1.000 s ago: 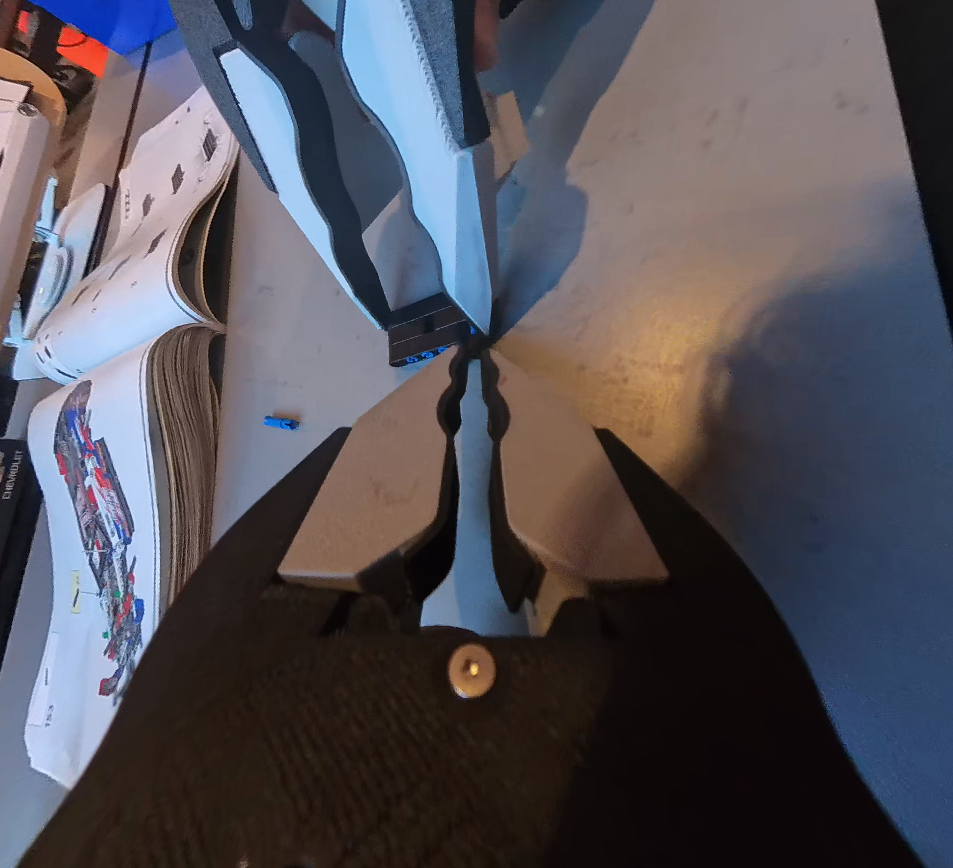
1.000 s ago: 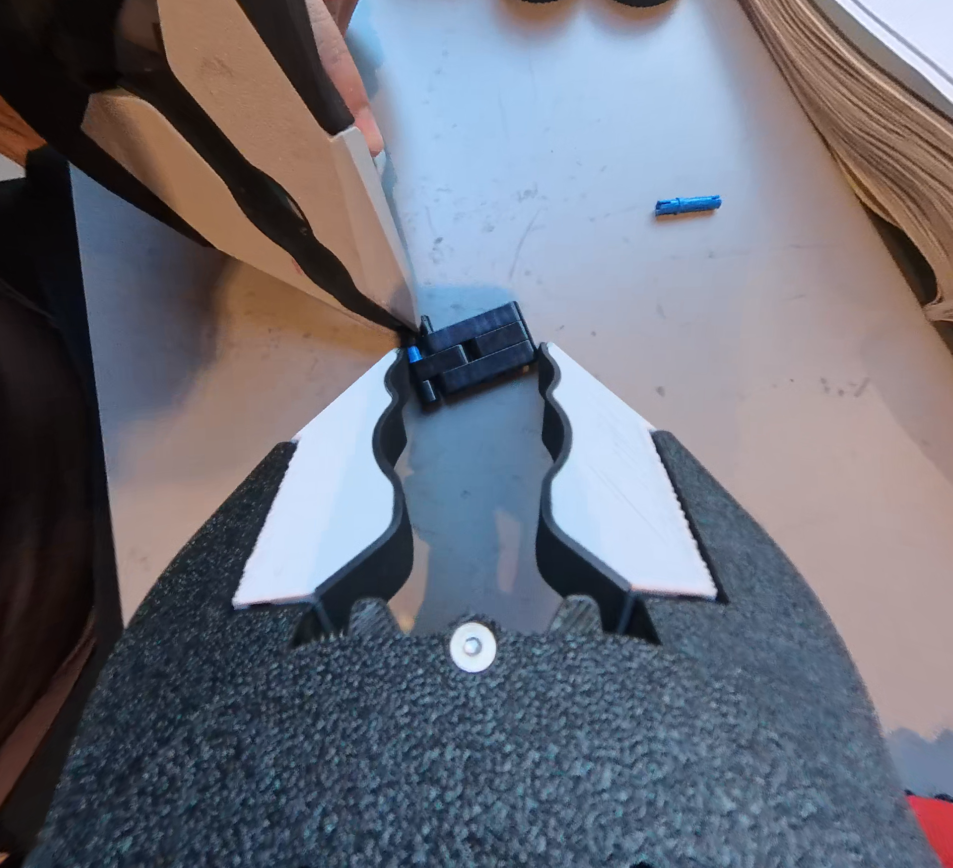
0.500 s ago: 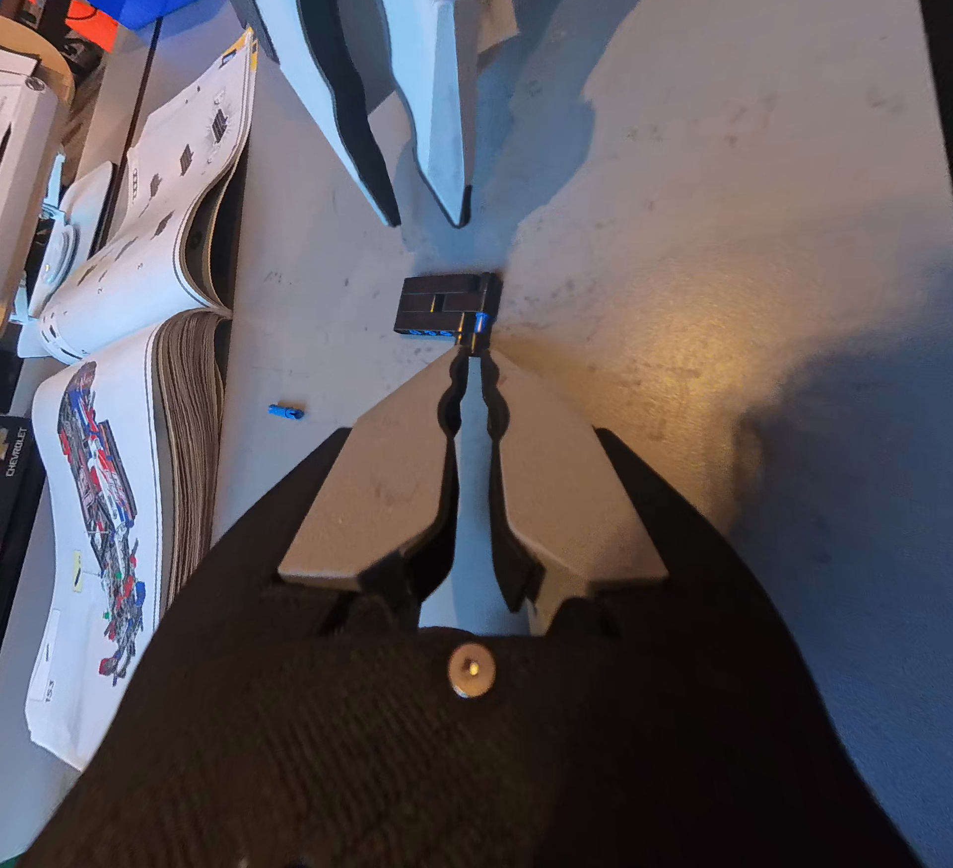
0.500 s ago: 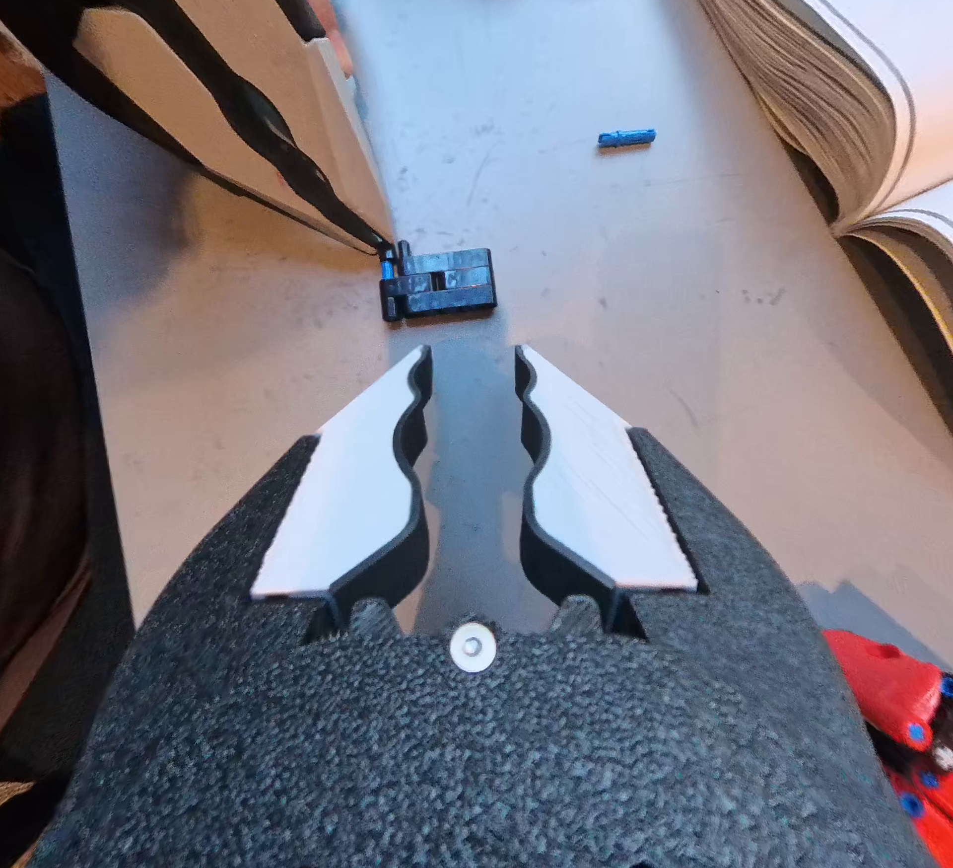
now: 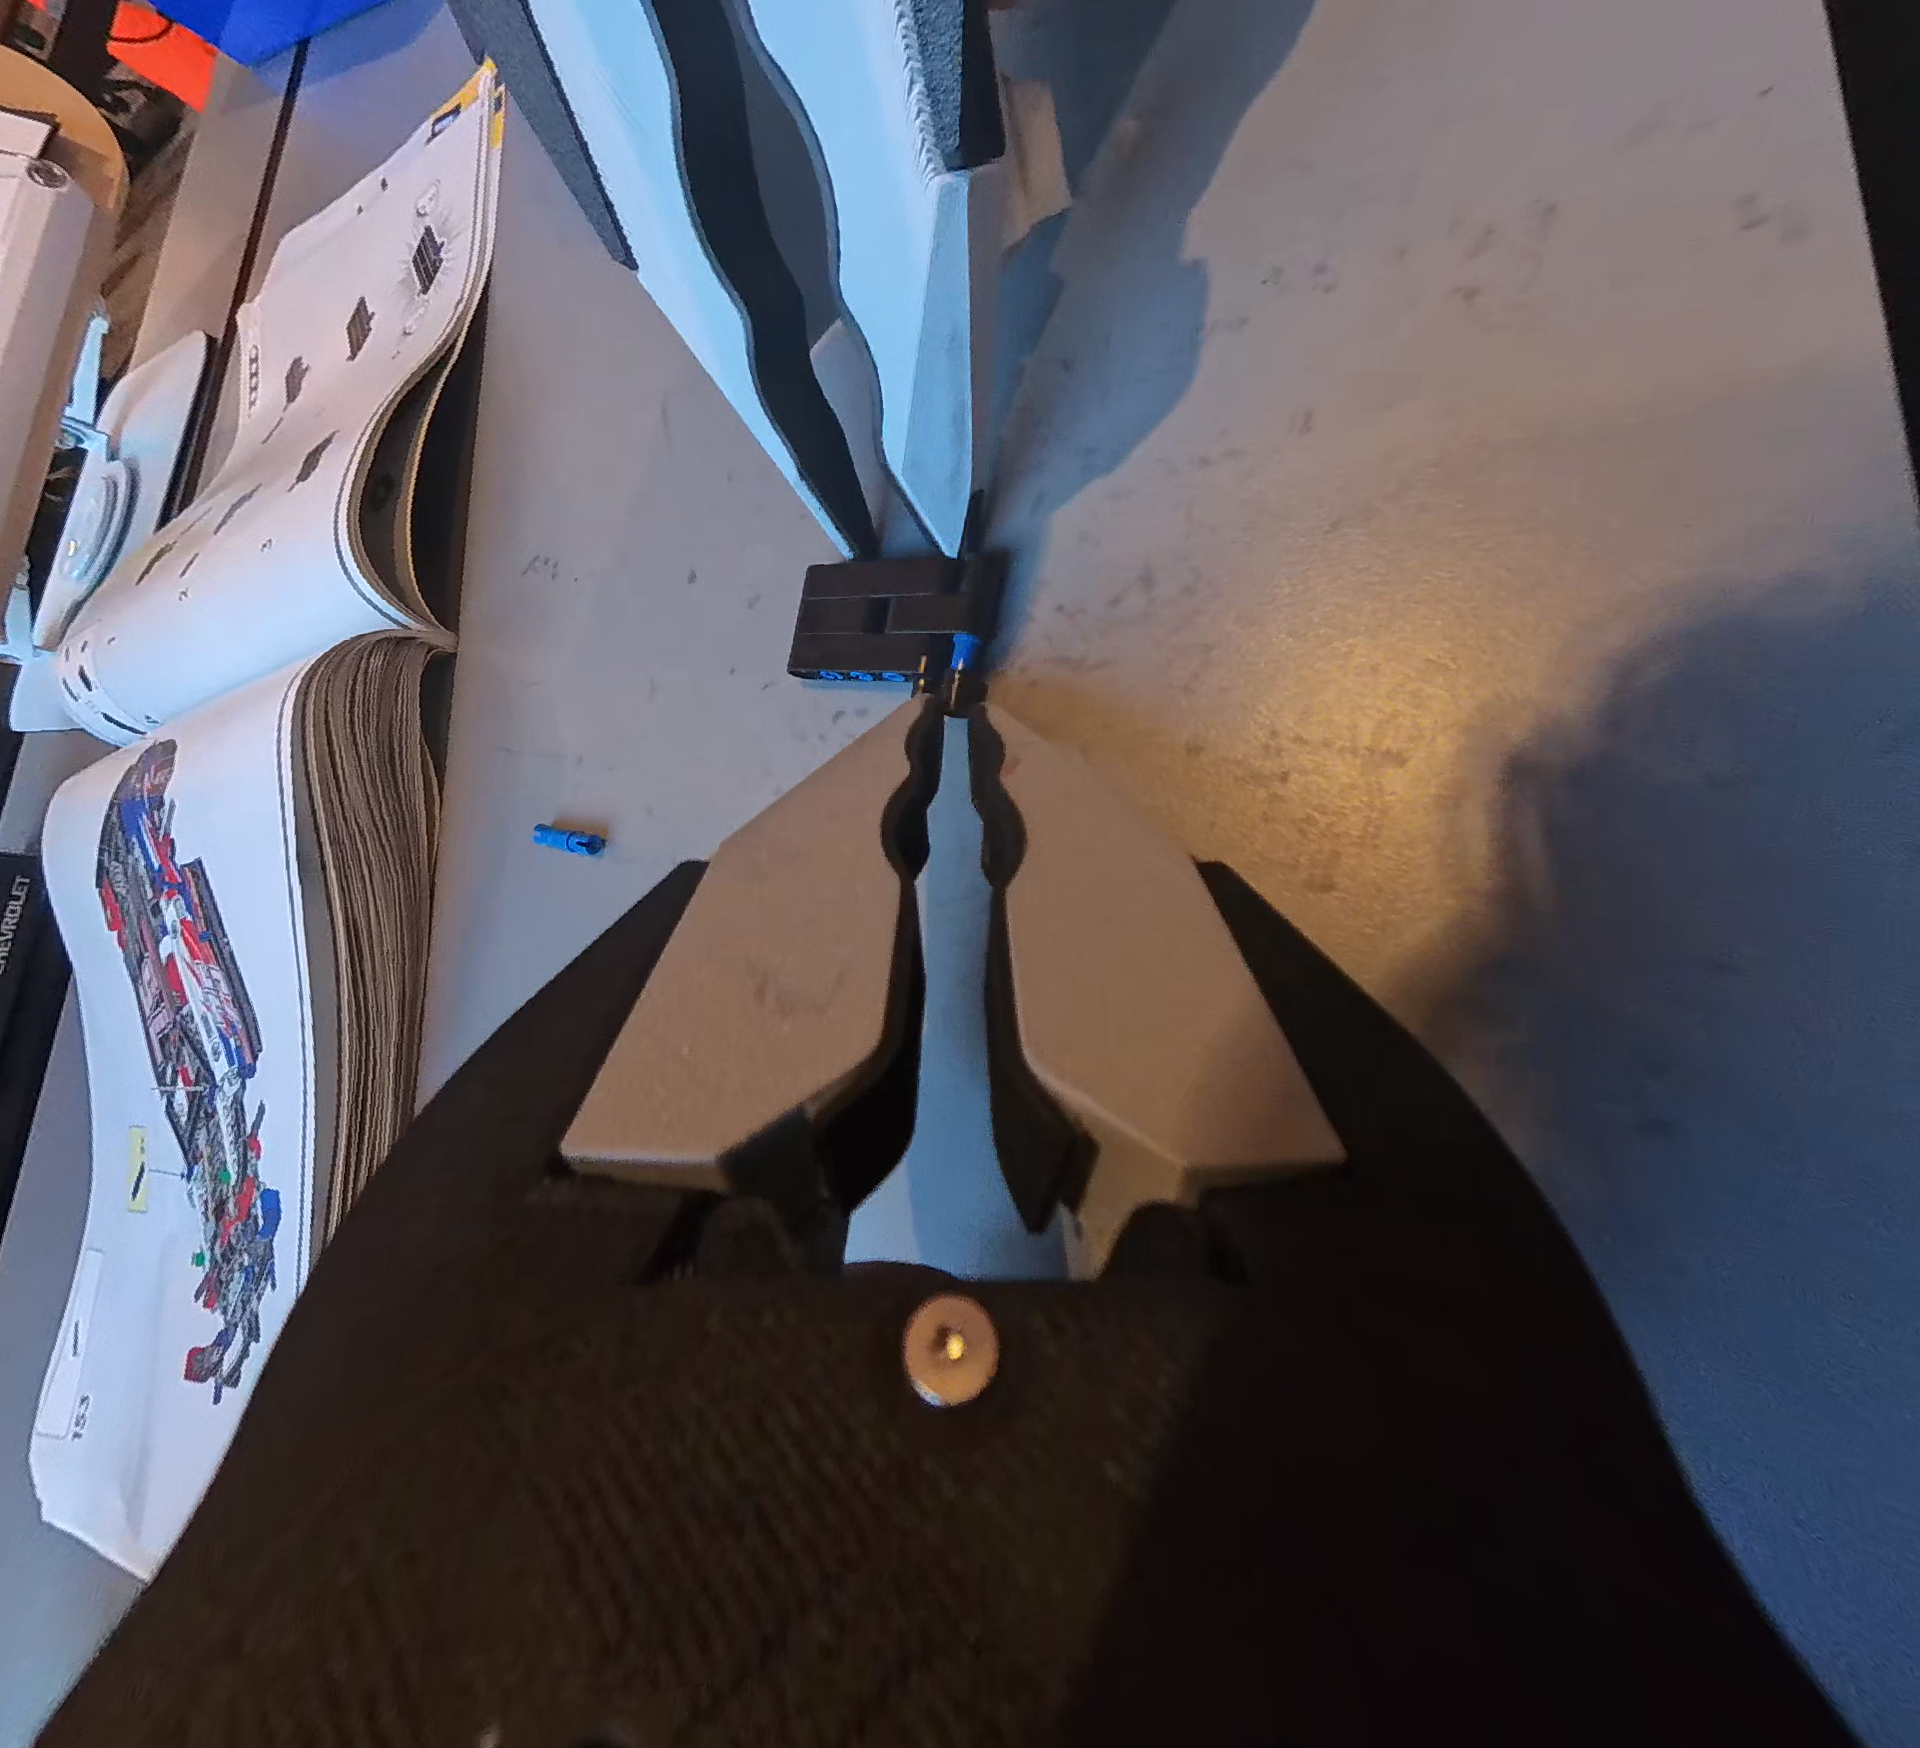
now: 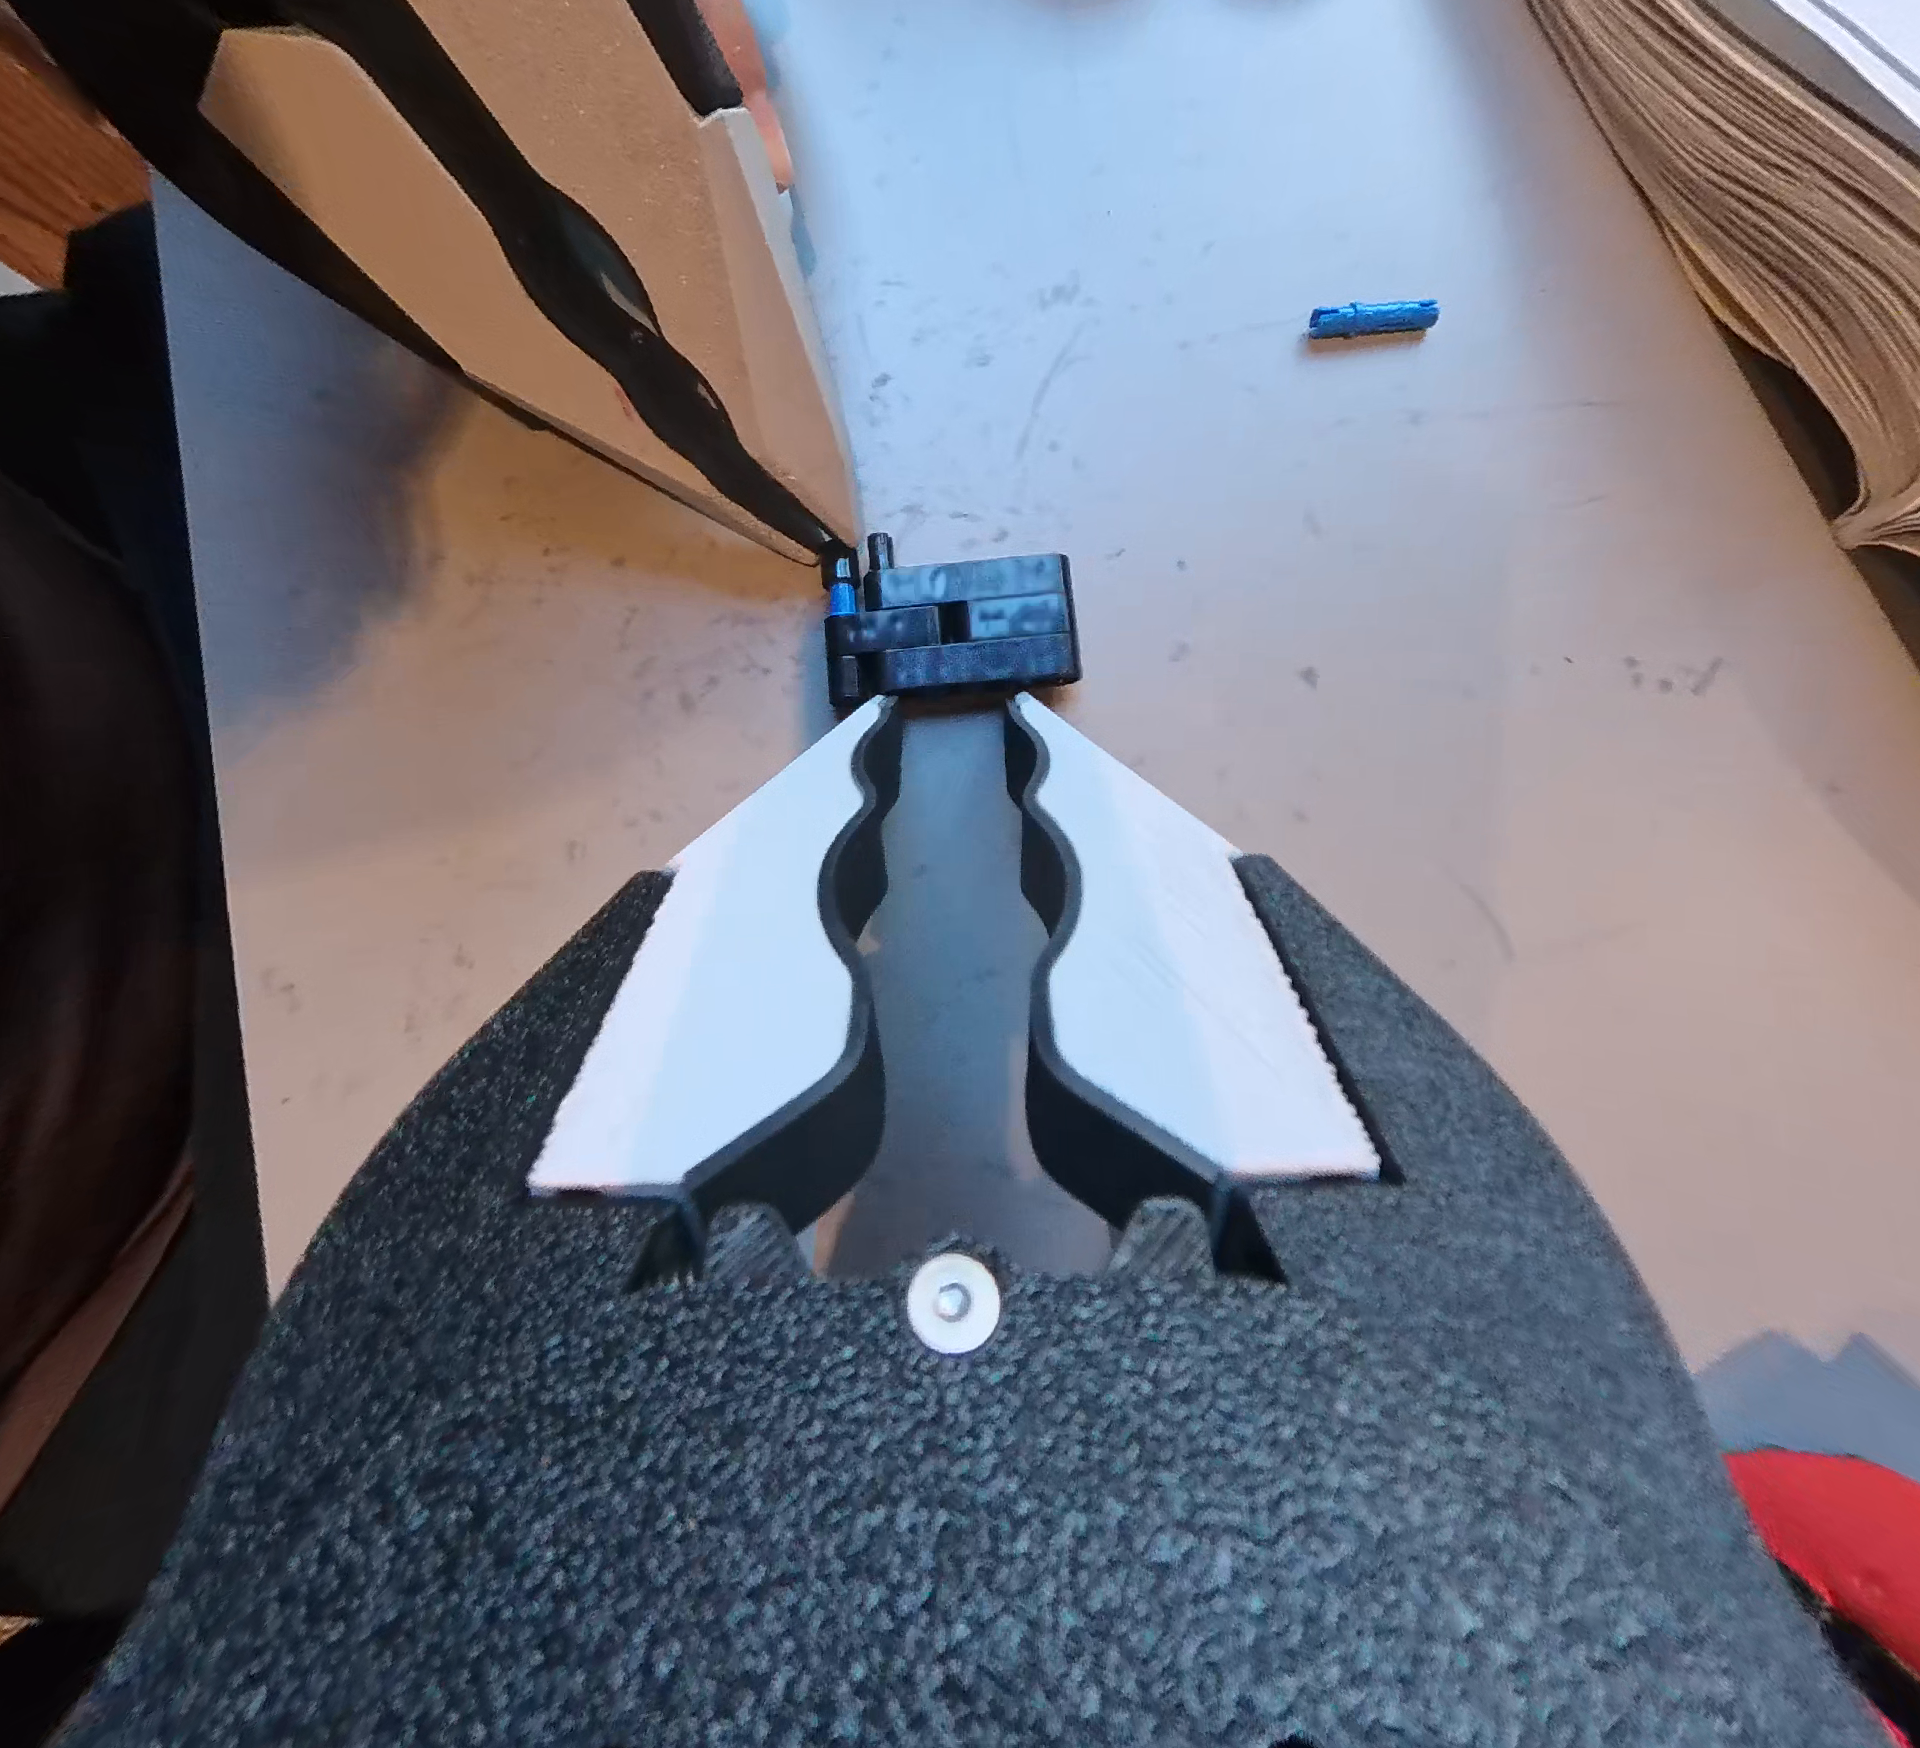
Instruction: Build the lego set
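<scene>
Black block (image 6: 961,628) flat on table (image 6: 1299,607) between both tools, blue pin (image 6: 840,599) at its end pinched in closed left gripper (image 5: 948,709) presumably for seating, right gripper (image 6: 943,703) part-open, tips against block's side, likely bracing; spare pin (image 6: 1374,318) well apart.

Warm orange light pools on the counter (image 5: 1351,711) at centre right of the left wrist view, with cool blue shadow around it. Both views bend strongly at the edges. The near fingers (image 6: 748,971) are softly blurred.
</scene>
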